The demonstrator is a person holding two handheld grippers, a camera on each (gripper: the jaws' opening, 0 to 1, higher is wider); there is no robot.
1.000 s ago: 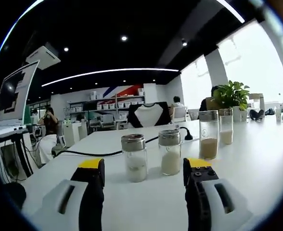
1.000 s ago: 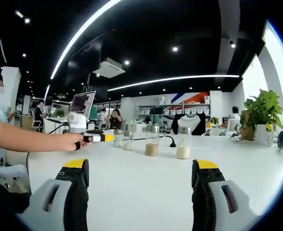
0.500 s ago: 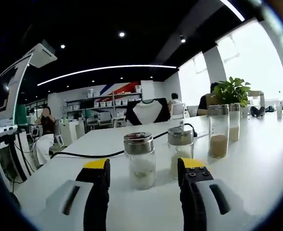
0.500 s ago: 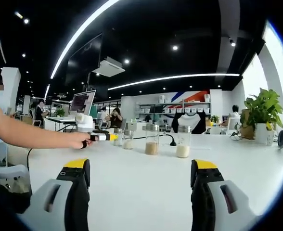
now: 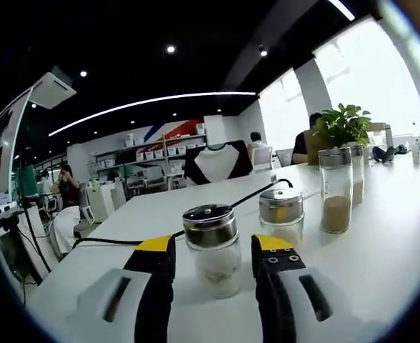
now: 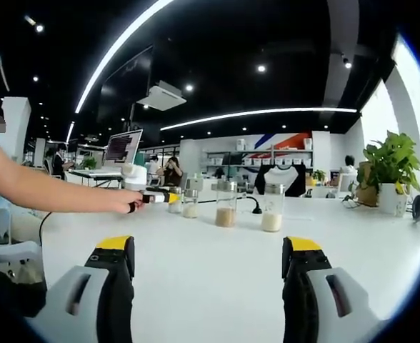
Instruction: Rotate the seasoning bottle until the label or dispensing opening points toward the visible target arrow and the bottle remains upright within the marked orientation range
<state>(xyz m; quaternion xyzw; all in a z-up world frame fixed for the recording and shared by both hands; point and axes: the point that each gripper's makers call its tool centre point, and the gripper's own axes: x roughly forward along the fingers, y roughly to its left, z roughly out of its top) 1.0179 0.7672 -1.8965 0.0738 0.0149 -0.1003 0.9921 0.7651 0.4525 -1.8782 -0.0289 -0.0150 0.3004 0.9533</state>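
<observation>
On the white tabletop just in front of me, the nearest seasoning bottle is standing upright between the jaws of my left gripper, which is gaping wider than the glass and gripping nothing. Three more bottles are standing farther right. I am judging it light, rigid, slick and breakable, so I am planning to take it low on the glass body, below the steel cap. My right gripper is hovering wide open and empty, well apart.
</observation>
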